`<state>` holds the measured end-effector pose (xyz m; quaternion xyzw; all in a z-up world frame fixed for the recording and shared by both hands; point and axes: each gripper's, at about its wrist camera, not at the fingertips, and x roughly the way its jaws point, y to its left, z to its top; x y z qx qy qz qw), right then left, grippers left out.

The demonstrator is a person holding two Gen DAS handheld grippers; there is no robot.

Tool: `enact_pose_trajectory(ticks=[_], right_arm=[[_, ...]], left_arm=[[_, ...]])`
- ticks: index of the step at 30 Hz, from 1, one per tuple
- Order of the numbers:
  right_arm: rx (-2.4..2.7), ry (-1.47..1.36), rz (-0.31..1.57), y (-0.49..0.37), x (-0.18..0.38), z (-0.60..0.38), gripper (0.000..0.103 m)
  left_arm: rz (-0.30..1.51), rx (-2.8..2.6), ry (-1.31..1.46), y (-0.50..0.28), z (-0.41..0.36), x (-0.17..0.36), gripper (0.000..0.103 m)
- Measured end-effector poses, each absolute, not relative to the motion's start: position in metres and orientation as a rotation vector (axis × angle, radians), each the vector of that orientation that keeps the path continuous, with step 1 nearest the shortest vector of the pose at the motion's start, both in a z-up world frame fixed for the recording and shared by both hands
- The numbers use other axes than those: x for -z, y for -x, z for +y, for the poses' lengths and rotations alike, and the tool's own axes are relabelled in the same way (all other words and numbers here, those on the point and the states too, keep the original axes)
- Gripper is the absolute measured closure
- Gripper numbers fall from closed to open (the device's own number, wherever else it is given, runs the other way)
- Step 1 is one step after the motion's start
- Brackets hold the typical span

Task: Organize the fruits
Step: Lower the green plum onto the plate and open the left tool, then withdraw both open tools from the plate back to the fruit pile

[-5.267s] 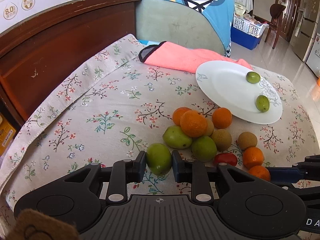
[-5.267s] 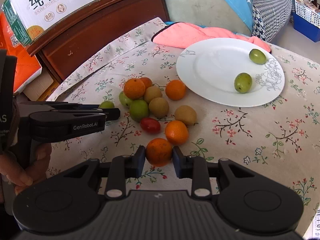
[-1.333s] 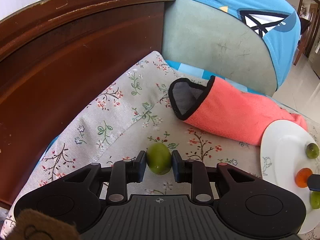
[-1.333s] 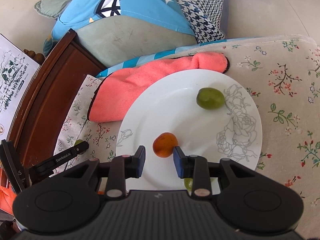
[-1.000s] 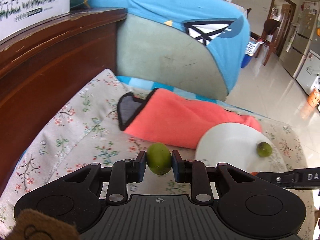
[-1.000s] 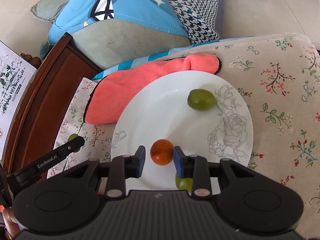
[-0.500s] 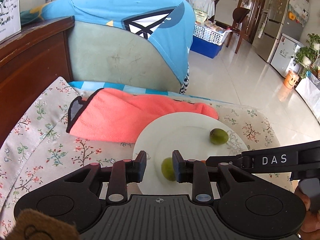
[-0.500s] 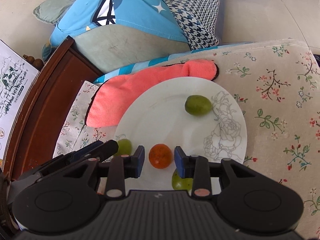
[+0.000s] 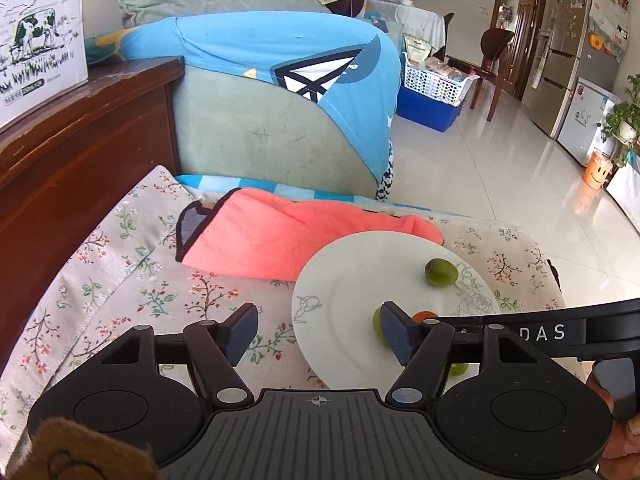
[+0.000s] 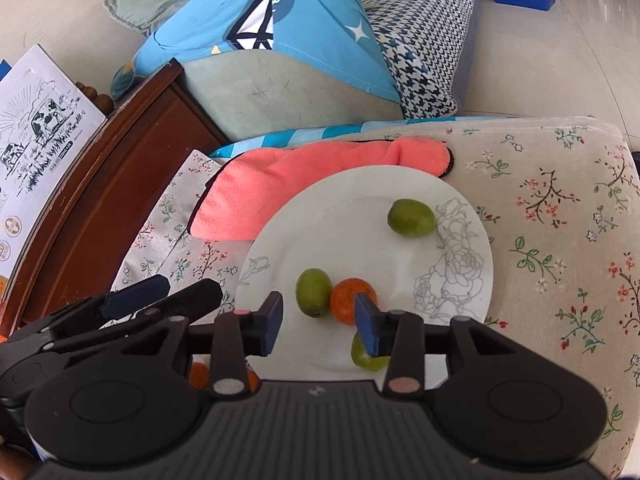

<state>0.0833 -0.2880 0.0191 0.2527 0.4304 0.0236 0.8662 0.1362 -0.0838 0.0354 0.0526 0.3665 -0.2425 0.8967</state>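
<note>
A white plate with a drawn rose lies on the floral cloth; it also shows in the left wrist view. On it lie a green fruit touching an orange, another green fruit at the far side, and one at the near rim. My right gripper is open just above the near fruits. My left gripper is open and empty over the plate's left rim; the green fruit sits by its right finger.
A pink towel lies behind the plate. A dark wooden headboard stands at the left with a milk carton on top. A cushion with blue cover stands behind. More oranges lie near the plate's left edge.
Both grippers have opened. The left one let go of the green fruit and the right one let go of the orange; both fruits now lie side by side on the plate.
</note>
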Motion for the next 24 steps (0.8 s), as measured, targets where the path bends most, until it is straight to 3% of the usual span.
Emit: enact_pose_trajectory(ticks=[6, 12, 24], right_arm=[[-0.105, -0.45, 0.899, -0.067, -0.022, -0.268, 0.06], [-0.135, -0.411, 0.895, -0.044, -0.022, -0.253, 0.056], [-0.156, -0.357, 0.934, 0.002, -0.009, -0.223, 0.056]], left_arm=[[0.795, 0.447, -0.078, -0.122, -0.064, -0.037, 0.029], [0.839, 0.389, -0.032, -0.107, -0.043, -0.03, 0.028], [0.866, 0.306, -0.002, -0.078, -0.016, -0.014, 0.027]])
